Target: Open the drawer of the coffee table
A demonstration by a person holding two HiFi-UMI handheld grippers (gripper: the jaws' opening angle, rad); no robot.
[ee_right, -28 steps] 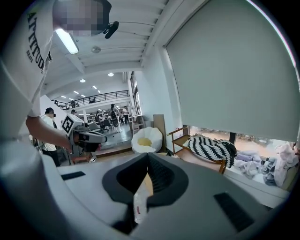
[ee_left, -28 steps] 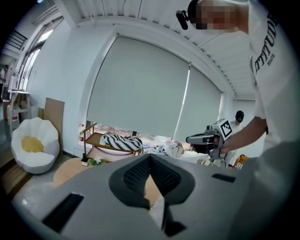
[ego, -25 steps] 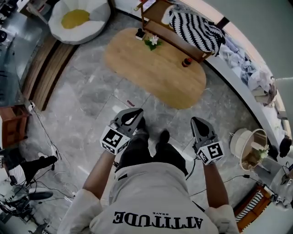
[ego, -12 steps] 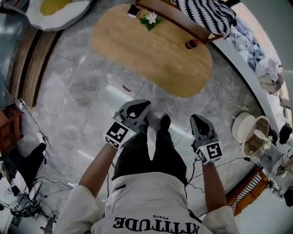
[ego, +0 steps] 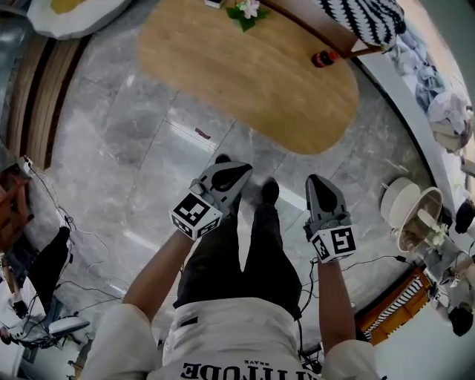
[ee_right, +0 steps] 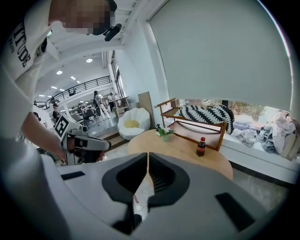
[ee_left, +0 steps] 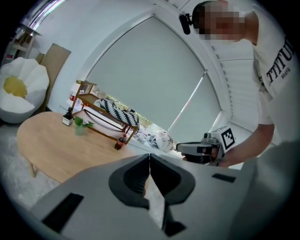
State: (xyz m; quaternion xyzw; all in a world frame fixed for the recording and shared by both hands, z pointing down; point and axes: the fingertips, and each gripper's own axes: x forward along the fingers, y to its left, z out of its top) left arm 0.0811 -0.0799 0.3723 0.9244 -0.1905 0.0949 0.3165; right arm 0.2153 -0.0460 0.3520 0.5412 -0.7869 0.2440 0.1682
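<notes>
The oval wooden coffee table (ego: 252,74) stands ahead of me on the grey stone floor; no drawer shows in any view. My left gripper (ego: 240,171) and right gripper (ego: 318,181) hang side by side over my legs, short of the table's near edge. Both are shut and empty. In the left gripper view the jaws meet in a thin seam, with the table (ee_left: 56,145) beyond at the left and the right gripper (ee_left: 182,147) off to the side. In the right gripper view the jaws are likewise pressed together, facing the table (ee_right: 187,151), with the left gripper (ee_right: 105,144) at the left.
On the table stand a cola bottle (ego: 323,58) and a small potted plant (ego: 245,10). Behind it is a wooden rack with a striped cushion (ego: 360,15). A white beanbag chair (ee_right: 132,124) sits far left. Cables (ego: 59,223) trail at the left, and a pale basket (ego: 407,209) stands right.
Both grippers have sunk lower and stayed shut. My head has moved toward the table, which now looks larger and sits higher in the head view.
</notes>
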